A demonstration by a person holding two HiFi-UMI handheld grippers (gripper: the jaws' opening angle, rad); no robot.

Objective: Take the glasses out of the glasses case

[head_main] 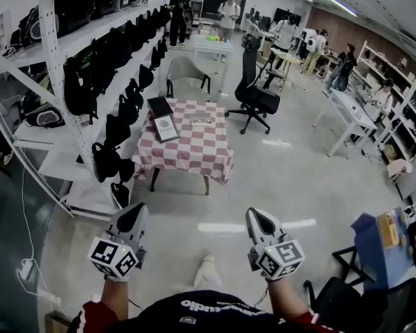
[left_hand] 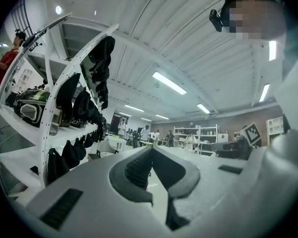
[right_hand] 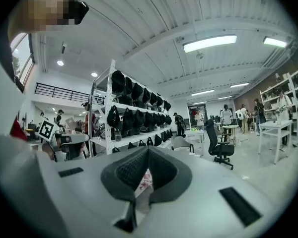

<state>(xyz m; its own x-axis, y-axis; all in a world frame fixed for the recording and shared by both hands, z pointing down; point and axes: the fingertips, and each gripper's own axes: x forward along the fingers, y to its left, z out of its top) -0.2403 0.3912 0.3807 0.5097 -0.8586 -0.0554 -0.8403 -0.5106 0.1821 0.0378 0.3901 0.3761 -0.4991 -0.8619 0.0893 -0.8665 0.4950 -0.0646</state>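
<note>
Shelving rack [head_main: 76, 82] is running up the left side, hung with dark bags and headgear. Its top and near end are running out of frame.

Table [head_main: 194, 155] under a red-and-white check cloth is standing beside the rack, well ahead of the person. A black office chair [head_main: 255, 92] is sitting off its far right corner.

Left gripper [head_main: 140, 208] and right gripper [head_main: 254, 214] are being held low at the bottom of the head view, side by side, both pointing level toward the table. Each gripper view is showing dark pads meeting at the tips with nothing pinched between them: left [left_hand: 150, 150], right [right_hand: 146, 150]. A sliver of check cloth is showing through the slot under the right tips.

Dark flat rectangle [head_main: 159, 106] and a framed card [head_main: 166, 128] are lying on the left half of the cloth.

Glasses case [head_main: 201, 121] is appearing as a small oblong near the table's middle, well apart from both sets of fingers. It is too small to tell whether it is open or closed, or whether the glasses are inside
</note>
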